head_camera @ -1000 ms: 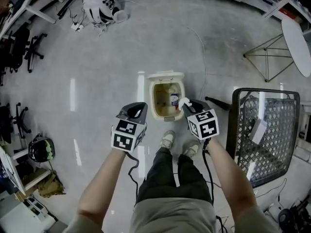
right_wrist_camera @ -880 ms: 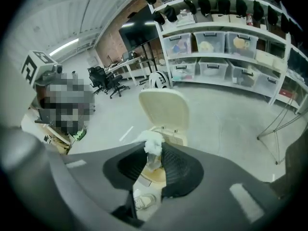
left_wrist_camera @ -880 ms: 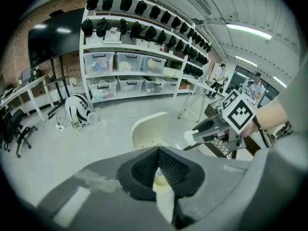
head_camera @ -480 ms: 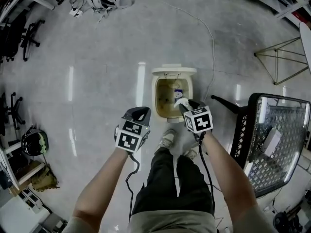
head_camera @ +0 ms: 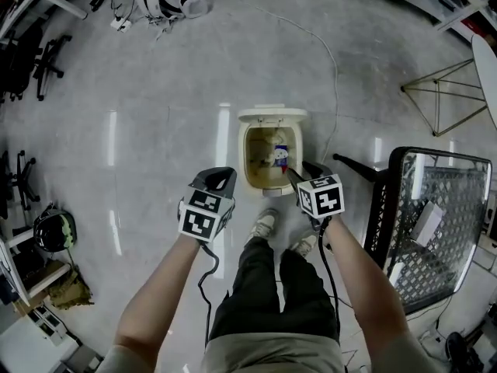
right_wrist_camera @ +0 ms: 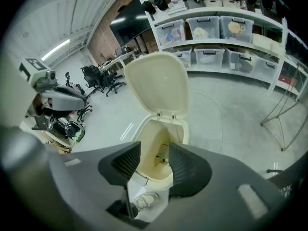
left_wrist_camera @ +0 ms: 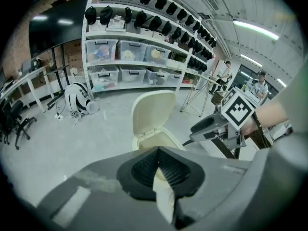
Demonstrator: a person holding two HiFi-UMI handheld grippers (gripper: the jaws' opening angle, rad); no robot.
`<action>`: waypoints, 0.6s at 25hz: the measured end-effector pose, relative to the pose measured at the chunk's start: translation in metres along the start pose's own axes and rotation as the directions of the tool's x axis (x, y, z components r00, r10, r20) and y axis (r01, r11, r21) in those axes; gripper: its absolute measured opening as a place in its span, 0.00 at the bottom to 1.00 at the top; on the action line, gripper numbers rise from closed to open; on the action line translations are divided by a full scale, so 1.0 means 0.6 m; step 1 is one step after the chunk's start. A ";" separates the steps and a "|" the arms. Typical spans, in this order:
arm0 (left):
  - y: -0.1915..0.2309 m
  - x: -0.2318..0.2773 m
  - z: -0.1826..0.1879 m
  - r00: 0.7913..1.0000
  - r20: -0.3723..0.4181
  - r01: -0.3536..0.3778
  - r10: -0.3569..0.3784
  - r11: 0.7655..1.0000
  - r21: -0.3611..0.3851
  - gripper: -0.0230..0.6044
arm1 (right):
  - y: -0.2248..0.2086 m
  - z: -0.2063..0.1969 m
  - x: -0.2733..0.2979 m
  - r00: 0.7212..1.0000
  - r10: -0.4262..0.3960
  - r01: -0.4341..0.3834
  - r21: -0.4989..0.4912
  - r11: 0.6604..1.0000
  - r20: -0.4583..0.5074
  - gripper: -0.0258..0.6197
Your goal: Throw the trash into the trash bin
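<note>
Over the bin [head_camera: 245, 162], your right gripper [right_wrist_camera: 154, 163] has just been opening, with nothing between its jaws. The trash [head_camera: 276, 156] lies inside. Your left gripper [left_wrist_camera: 159, 173] is closed and empty. Dip lower and you may strike the rim and tip the bin.

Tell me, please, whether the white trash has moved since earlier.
Yes: the white trash dropped from the right gripper, whose now-empty jaws have just been opening, into the trash bin.

No text, label, brand or number is legible on anything in view.
</note>
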State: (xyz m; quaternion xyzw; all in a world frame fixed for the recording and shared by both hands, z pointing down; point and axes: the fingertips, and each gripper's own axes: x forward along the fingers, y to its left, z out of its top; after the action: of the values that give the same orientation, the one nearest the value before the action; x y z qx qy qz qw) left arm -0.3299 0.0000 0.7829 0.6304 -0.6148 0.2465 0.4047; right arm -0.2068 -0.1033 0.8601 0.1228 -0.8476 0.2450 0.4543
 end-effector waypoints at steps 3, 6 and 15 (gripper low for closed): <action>-0.007 -0.030 0.057 0.999 0.051 -0.007 0.006 1.000 0.019 0.04 | -0.002 0.039 -0.071 0.997 -0.011 0.012 -0.007 1.000 0.072 0.34; -0.024 -0.063 0.106 0.995 0.096 -0.015 0.010 0.999 0.048 0.04 | -0.001 0.070 -0.153 0.988 -0.023 0.022 0.012 1.000 0.152 0.35; -0.129 -0.207 0.269 0.970 0.241 -0.015 -0.025 0.987 0.162 0.04 | 0.023 0.141 -0.446 0.912 -0.103 0.082 0.070 0.994 0.398 0.37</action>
State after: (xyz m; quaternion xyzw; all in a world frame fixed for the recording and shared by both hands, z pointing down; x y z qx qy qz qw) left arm -0.2996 -0.0662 0.5778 0.6882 -0.6359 0.2160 0.2746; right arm -0.1237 -0.1402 0.5942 0.2222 -0.9092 0.2147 0.2790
